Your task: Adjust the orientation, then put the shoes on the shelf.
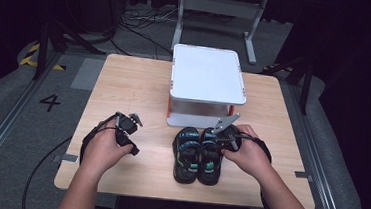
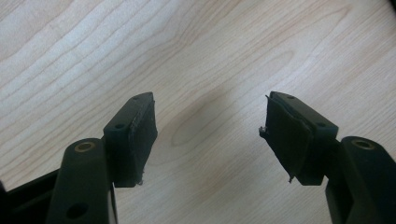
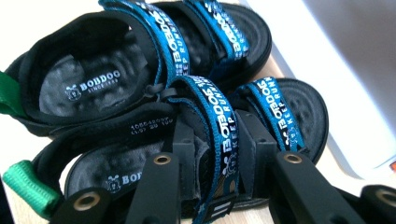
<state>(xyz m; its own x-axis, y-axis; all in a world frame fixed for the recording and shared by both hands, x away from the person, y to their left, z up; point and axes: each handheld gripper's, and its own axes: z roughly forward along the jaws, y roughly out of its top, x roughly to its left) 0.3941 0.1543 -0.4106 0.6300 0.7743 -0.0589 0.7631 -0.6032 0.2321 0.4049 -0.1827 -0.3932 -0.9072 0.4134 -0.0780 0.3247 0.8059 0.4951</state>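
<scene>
Two black sandals with blue straps and green heel tabs lie side by side near the table's front edge, toes toward the white stand. My right gripper [image 1: 219, 139] is on the right sandal [image 1: 210, 164]. In the right gripper view its jaws [image 3: 217, 126] close from both sides on the middle blue strap [image 3: 223, 140] of this nearer sandal [image 3: 116, 172]. The other sandal [image 3: 84, 84] [image 1: 186, 157] lies just beyond it, touching. My left gripper [image 1: 127, 132] rests at the left over bare wood, its jaws [image 2: 208, 121] wide apart and holding nothing.
A white two-level stand [image 1: 208, 76] [image 3: 345, 70] with orange posts sits at the table's far middle, just beyond the sandals' toes. The light wooden table [image 1: 135, 80] is bare to the left. Cables and a metal frame lie on the floor behind.
</scene>
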